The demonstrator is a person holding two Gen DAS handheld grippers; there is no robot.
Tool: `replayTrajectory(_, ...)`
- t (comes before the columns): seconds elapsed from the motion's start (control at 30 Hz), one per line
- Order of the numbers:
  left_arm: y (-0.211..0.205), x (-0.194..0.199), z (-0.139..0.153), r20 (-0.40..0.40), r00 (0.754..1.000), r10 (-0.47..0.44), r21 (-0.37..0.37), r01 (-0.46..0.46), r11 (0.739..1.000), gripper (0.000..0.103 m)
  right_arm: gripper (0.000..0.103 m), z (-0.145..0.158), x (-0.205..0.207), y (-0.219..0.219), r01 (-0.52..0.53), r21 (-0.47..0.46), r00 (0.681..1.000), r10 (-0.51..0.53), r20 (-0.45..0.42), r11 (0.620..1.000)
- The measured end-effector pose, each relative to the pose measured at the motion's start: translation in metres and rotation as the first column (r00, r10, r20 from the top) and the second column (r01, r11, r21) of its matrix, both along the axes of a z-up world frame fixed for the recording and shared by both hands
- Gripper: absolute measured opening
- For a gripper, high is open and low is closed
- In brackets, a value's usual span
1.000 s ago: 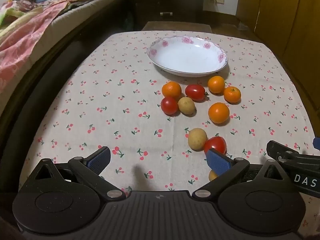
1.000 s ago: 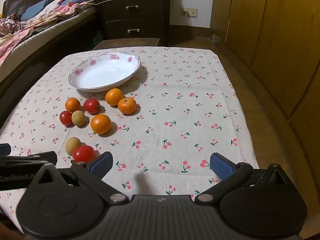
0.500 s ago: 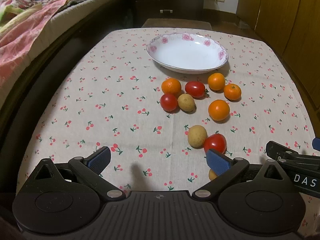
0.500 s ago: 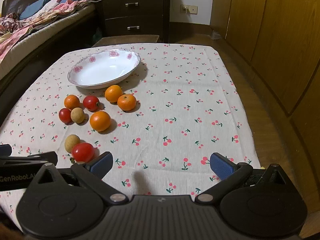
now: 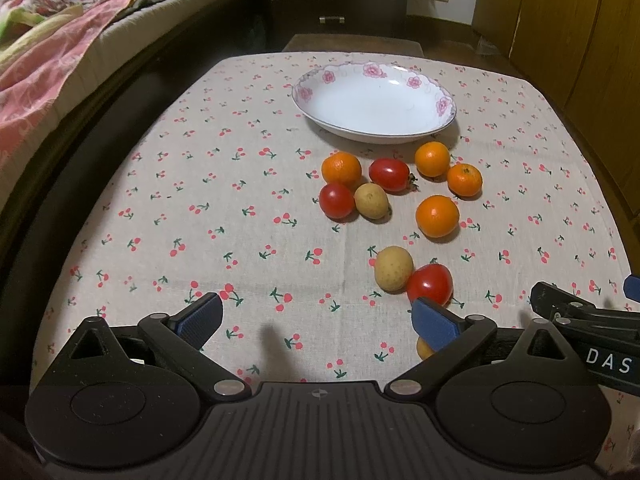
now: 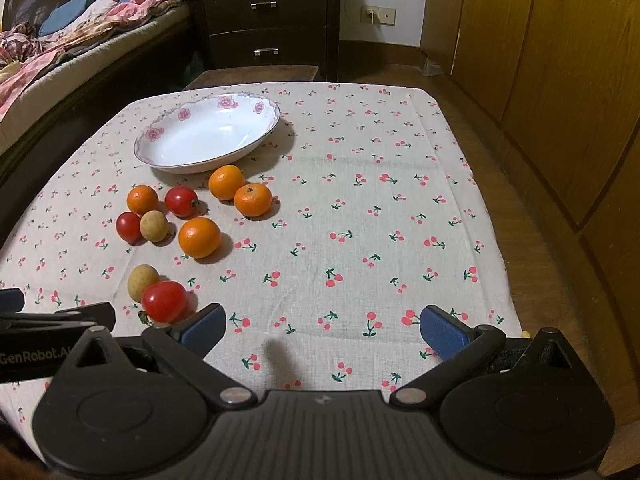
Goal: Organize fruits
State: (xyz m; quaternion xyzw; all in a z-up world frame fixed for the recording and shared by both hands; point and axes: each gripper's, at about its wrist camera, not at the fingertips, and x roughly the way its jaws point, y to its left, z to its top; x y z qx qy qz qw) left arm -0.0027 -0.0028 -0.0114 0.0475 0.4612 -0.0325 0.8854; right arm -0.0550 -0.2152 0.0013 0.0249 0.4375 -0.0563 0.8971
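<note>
Left gripper (image 5: 316, 318): spread wide, holding nothing, low over the counter (image 5: 240, 208).
Right gripper (image 6: 323, 326): likewise wide and empty, ready to pick.
Nearest tomato (image 5: 430, 284): just ahead of the left gripper's right finger, touching a potato (image 5: 393, 268).
Fruit cluster (image 5: 437, 216): farther ahead, loose.
Bowl (image 5: 374, 132): beyond, empty, likely the destination.

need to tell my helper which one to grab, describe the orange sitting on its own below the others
Start at the white floral-rimmed bowl on the cherry-print tablecloth. Two round oranges touch just in front of its rim; nearer the camera lies the lone orange. It is the biggest and touches no other fruit.
</note>
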Motion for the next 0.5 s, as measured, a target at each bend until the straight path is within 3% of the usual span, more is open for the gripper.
replayTrajectory(0.5, -0.0003, -0.0015, -0.0009, -0.006, 1.0, 0.0, 0.0, 0.0, 1.0, 0.101, 0.103, -0.0021, 0.0004, -0.0002, 0.0, 0.003, 1.0, 0.0, -0.011, 1.0)
